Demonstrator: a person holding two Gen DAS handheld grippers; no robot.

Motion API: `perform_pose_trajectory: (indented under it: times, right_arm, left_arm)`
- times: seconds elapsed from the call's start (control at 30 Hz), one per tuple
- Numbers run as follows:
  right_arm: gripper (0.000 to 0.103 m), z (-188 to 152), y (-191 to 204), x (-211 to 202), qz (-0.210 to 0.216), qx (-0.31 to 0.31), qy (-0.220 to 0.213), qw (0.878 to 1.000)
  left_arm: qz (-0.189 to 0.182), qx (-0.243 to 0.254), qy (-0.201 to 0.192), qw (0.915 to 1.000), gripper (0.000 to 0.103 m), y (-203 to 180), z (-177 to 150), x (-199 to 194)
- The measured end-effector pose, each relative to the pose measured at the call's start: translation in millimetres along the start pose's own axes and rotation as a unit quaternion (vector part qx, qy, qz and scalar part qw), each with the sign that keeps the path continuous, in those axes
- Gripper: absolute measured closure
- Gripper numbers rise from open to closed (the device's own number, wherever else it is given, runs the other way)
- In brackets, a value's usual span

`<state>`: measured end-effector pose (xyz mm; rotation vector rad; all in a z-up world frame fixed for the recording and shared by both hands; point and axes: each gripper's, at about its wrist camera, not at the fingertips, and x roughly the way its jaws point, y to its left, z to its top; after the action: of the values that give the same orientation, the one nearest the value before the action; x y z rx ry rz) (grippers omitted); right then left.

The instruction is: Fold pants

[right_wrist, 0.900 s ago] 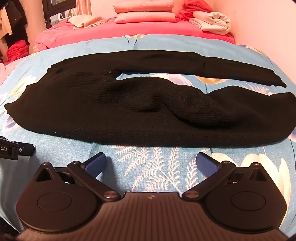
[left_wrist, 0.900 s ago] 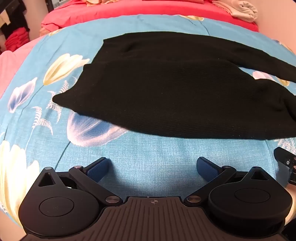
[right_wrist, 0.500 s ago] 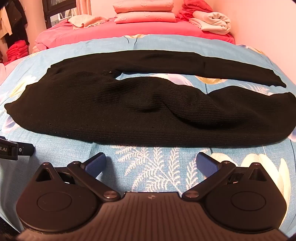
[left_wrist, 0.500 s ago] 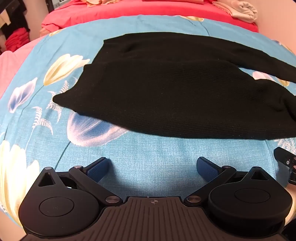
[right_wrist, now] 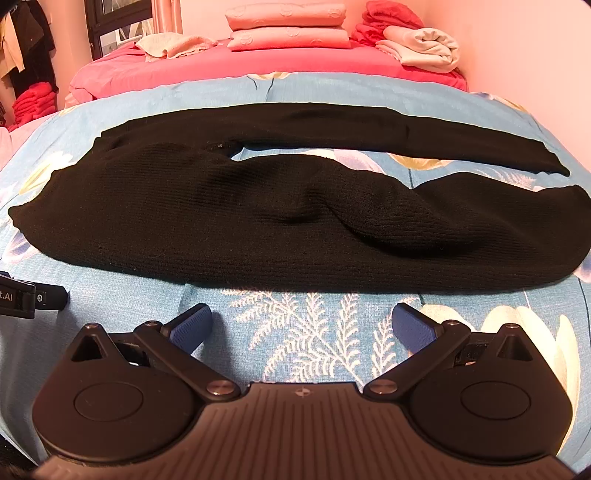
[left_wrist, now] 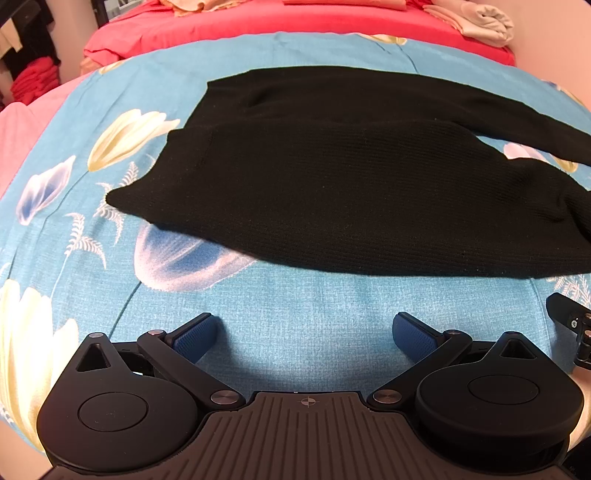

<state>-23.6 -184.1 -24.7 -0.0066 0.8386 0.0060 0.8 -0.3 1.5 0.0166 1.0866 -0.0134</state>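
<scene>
Blue bedding (left_wrist: 295,332) printed with pale tulips and white fern leaves covers the bed in front of you, and past it lies a red sheet (right_wrist: 258,66) with 2 folded pink pillows (right_wrist: 288,27) and a rolled cream blanket (right_wrist: 424,50) against the pink wall. Red clothes (right_wrist: 33,101) are piled at the far left beside dark hanging garments.

Your left tongs (left_wrist: 303,332) stand spread as wide as they go, blue pads (left_wrist: 194,338) apart over bare bedding, gripping nothing. Your right tongs (right_wrist: 301,326) are spread just as wide above the fern print, also with nothing between them.

The black knit pants (right_wrist: 295,221) lie flat across the bedding, well beyond both pairs of tongs and touching neither. From the right wrist view, the waist end sits at the left, and the 2 legs run to the right, the near leg wide and rumpled, the far leg narrow and straight, with a strip of bedding showing between them. The near hem lies beyond your right tongs.
</scene>
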Motion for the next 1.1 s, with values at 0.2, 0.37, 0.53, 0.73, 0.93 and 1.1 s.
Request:
perform_pose_trajectory:
  times: [0.2, 0.37, 0.53, 0.73, 0.93, 1.1]
  right_arm:
    - [0.000, -0.5, 0.2, -0.3, -0.001, 0.001, -0.002, 1.000]
    - [0.000, -1.6, 0.6, -0.6, -0.002, 0.001, -0.005, 1.000]
    - [0.000, -1.6, 0.8, -0.7, -0.003, 0.001, -0.005, 1.000]
    - [0.000, -2.0, 0.9, -0.8, -0.003, 0.002, -0.007, 1.000]
    - [0.000, -2.5, 1.9, -1.5, -0.004, 0.002, -0.008, 1.000]
    - [0.000, -2.5, 2.0, -1.6, -0.005, 0.002, -0.009, 1.000]
  left_arm:
    - [0.000, 0.000, 0.000, 1.0000, 0.000, 0.6, 0.4, -0.6]
    - [0.000, 0.000, 0.002, 1.0000, 0.000, 0.8, 5.1, -2.6]
    - [0.000, 0.000, 0.002, 1.0000, 0.000, 1.3, 7.1, -2.6]
    - [0.000, 0.001, 0.000, 1.0000, 0.000, 0.5, 5.9, -2.7]
    - [0.000, 0.000, -0.001, 1.0000, 0.000, -0.2, 4.5, -2.6]
    - [0.000, 0.000, -0.002, 1.0000, 0.000, -0.1, 3.8, -2.6]
